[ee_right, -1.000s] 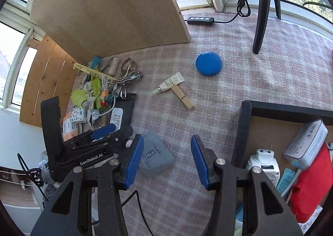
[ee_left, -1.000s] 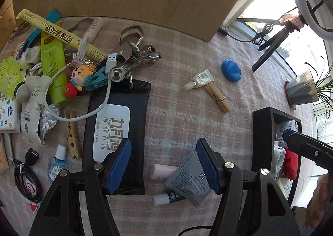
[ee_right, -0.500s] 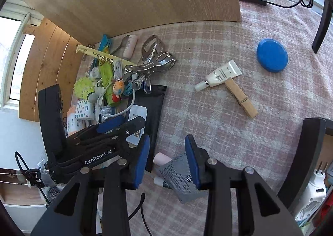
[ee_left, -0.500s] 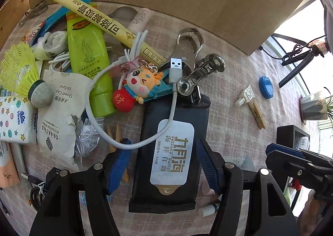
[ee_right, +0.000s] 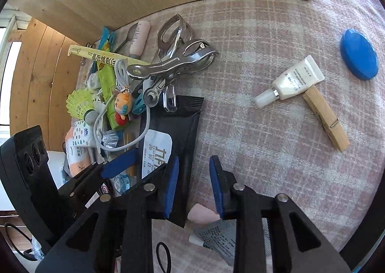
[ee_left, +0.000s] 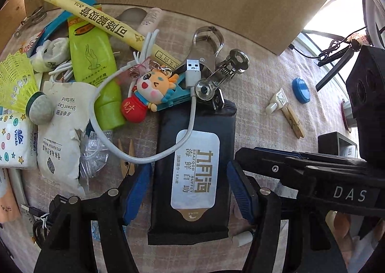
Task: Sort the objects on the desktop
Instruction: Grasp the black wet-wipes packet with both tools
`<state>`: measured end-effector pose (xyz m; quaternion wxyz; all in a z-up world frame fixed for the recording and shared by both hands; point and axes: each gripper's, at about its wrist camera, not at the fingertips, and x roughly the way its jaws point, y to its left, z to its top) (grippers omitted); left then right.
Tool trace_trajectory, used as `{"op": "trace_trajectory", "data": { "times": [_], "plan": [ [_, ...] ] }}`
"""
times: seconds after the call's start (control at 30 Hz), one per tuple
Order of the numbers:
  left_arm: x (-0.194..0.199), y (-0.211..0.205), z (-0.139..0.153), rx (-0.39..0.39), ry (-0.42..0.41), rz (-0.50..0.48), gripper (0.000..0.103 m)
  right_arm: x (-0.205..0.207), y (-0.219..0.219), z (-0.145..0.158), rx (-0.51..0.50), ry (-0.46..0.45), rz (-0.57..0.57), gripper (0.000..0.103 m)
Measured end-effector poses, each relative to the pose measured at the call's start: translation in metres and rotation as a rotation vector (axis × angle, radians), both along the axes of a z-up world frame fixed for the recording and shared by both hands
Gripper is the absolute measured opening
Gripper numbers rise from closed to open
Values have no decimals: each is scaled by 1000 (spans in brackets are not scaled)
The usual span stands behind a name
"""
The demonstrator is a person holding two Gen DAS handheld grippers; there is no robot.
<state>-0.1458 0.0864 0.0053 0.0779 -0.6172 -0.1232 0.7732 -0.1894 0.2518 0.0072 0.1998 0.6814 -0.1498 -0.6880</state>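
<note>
A black wet-wipe pack (ee_left: 195,169) with a silver label lies flat on the plaid cloth. My left gripper (ee_left: 187,191) is open, its blue pads (ee_left: 137,191) standing on either side of the pack's lower half. A white USB cable (ee_left: 192,114) crosses the pack's top. My right gripper (ee_right: 195,186) hovers at the pack's right edge (ee_right: 187,143), its jaws closing. Only that edge and bare cloth show between them, and the pads press on nothing. Just below its fingertips lie a pink tube (ee_right: 202,215) and a grey sachet (ee_right: 216,237).
A pile fills the left: yellow chopstick sleeve (ee_left: 101,20), green tube (ee_left: 96,63), cartoon keychain (ee_left: 149,94), metal clips (ee_left: 221,73), shuttlecock (ee_left: 21,85), shower-cap packet (ee_left: 60,133). A white tube (ee_right: 293,80), a clothespin (ee_right: 324,121) and a blue lid (ee_right: 358,56) lie to the right. A black box (ee_left: 336,140) stands far right.
My left gripper shifted left from over the grey sachet to straddle the black pack. My right gripper came left and down from the black box to the pack's edge, jaws narrowing.
</note>
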Motion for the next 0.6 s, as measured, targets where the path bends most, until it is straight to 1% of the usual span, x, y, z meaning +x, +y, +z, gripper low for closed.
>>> {"op": "trace_trajectory", "data": {
  "times": [0.1,0.2,0.37,0.5,0.6],
  "plan": [
    [0,2,0,-4,5,-9,62,-1,-1,-4,4,-10,-7,24],
    [1,4,-1,5,12,-16,62,-3,3,-7,-19,-27,-24,23],
    [6,12,0,20,17,-70,62,-7,10,-16,-123,-105,-68,23],
    [9,13,1,22,23,-62,65,-6,-2,-10,-62,-61,-11,23],
    [9,13,1,49,21,-38,65,1,-5,-9,-38,-43,9,24]
  ]
}}
